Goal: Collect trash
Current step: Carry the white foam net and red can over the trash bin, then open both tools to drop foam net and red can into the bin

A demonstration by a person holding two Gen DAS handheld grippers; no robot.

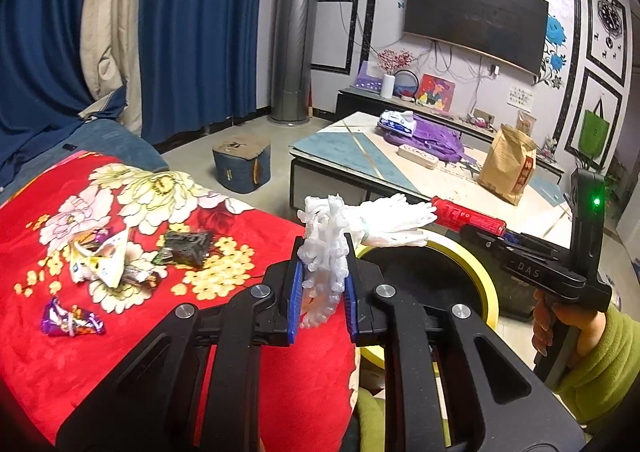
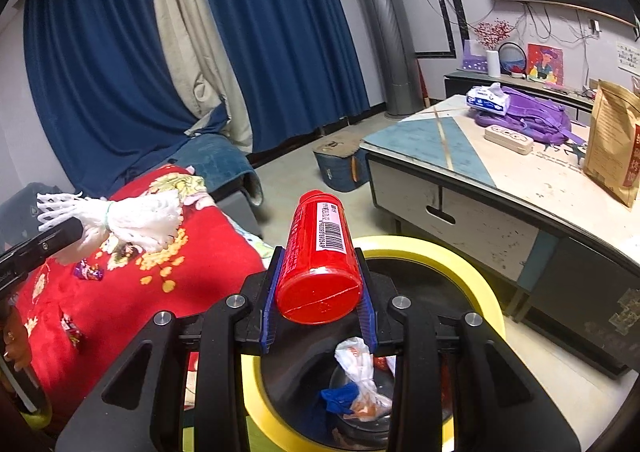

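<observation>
My left gripper [image 1: 322,284] is shut on a white foam net sleeve [image 1: 326,244], held above the edge of the red floral blanket [image 1: 120,332]; the sleeve also shows in the right wrist view [image 2: 132,219]. My right gripper [image 2: 320,292] is shut on a red plastic bottle [image 2: 320,264], held over the yellow-rimmed trash bin [image 2: 476,280]. The bottle [image 1: 468,216] and bin rim [image 1: 486,284] also show in the left wrist view. Crumpled wrappers lie on the blanket: a white-yellow one [image 1: 100,260], a dark one [image 1: 186,248], a purple one [image 1: 72,322].
The bin holds a white bag [image 2: 356,364] and blue scraps. A low coffee table [image 2: 500,179] stands to the right with a purple backpack [image 2: 532,119], tissue pack and brown paper bag [image 2: 614,143]. A blue stool [image 1: 242,163] stands on the floor.
</observation>
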